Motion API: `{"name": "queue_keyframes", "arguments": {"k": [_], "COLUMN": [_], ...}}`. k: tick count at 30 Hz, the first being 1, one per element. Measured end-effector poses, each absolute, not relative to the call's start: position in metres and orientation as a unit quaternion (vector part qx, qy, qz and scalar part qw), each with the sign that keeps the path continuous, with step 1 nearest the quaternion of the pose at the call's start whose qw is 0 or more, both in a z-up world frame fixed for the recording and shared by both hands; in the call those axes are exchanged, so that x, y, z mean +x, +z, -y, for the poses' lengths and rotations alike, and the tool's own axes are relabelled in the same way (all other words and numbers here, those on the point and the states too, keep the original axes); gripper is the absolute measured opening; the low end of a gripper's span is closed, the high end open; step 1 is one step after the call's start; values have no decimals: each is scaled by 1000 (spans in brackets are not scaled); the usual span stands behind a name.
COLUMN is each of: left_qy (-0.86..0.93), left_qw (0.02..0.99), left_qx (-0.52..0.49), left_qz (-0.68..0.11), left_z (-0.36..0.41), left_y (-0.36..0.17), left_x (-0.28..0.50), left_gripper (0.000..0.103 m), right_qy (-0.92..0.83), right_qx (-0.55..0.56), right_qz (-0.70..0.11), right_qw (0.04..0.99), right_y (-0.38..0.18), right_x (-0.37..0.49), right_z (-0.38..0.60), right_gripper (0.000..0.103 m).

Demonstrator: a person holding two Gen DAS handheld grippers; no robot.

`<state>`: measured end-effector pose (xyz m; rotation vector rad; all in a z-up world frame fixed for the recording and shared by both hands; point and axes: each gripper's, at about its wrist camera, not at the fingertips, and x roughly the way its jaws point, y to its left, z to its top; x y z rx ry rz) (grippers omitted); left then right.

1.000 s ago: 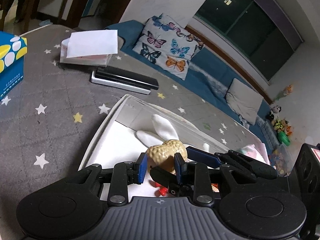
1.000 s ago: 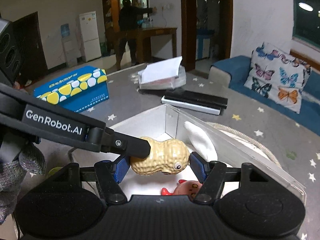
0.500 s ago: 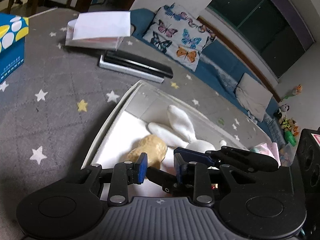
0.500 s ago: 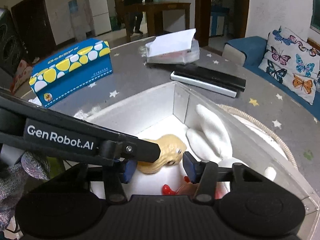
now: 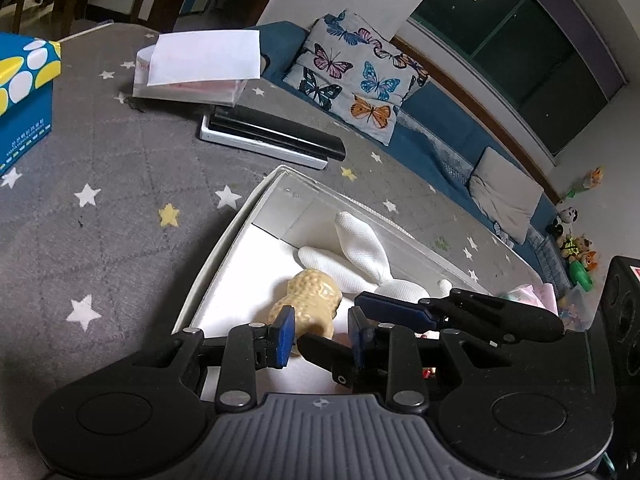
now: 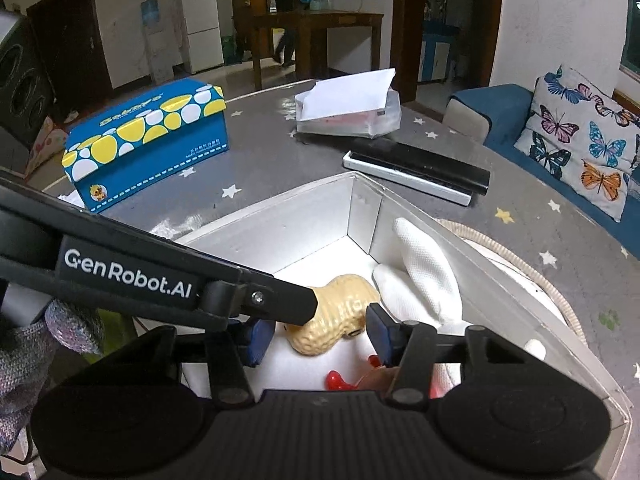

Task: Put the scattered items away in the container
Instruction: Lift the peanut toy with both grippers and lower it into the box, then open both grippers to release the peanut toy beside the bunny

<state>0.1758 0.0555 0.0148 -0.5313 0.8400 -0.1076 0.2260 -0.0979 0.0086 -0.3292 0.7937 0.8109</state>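
**Peanut toy down in the box, both grippers empty**

Left gripper: jaws apart, nothing clamped. One finger of the right gripper crosses the gap between its blue pads; cannot tell if they touch. Peanut toy lies just ahead of the left pad, on the white floor of the container. It is not pinched.

Right gripper: jaws parted, pads on either side of the peanut toy but not pressing on it; the toy rests on the box floor, tipped on its side, eye end toward the right-hand pad. The left gripper's finger with the GenRobot.AI label reaches in from the left of this view, its tip over the toy's upper end.

Also in the container: white plush rabbit, ears pointing away from the gripper, lying just beyond and right of the peanut. A red and pink toy sits right under the right gripper's jaws, mostly hidden by the body.

Farther ahead on the grey star-patterned cloth, well apart from the box: blue and yellow tissue box to the left, a black and white flat device just past the far corner of the container, and a clear packet with white paper beyond that

Gloved hand visible at the left edge of the right wrist view
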Motion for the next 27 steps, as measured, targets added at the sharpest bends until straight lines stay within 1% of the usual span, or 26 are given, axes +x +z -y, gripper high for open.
{"name": "queue_keyframes", "arguments": {"k": [14,15,16,18,27], "left_qy": [-61,-62,-62,-64,-66], "left_qw": [894,896,897,899,908], "left_qx": [-245,-243,-242,-242,-237], "left_qz": [-370,-367,-365,-360,-340], "left_z": [-55,-55,-55,-56,-61], "left_y": [36,37,39,42,52], "left_x": [140,136,133,125,95], "left_gripper": [31,31,31,31,31], "right_qy": [374,373,372,370,365], "right_qx": [-147,-147,-147,-147,-143], "right_qz": [-334,-331,-327,-318,-289], "right_qw": [853,855,856,860,873], "right_y": [31,33,35,38,49], "right_x": [189,185,182,174,140], "right_z": [107,107,107,109,114], "right_gripper": [53,54,58,59,59]}}
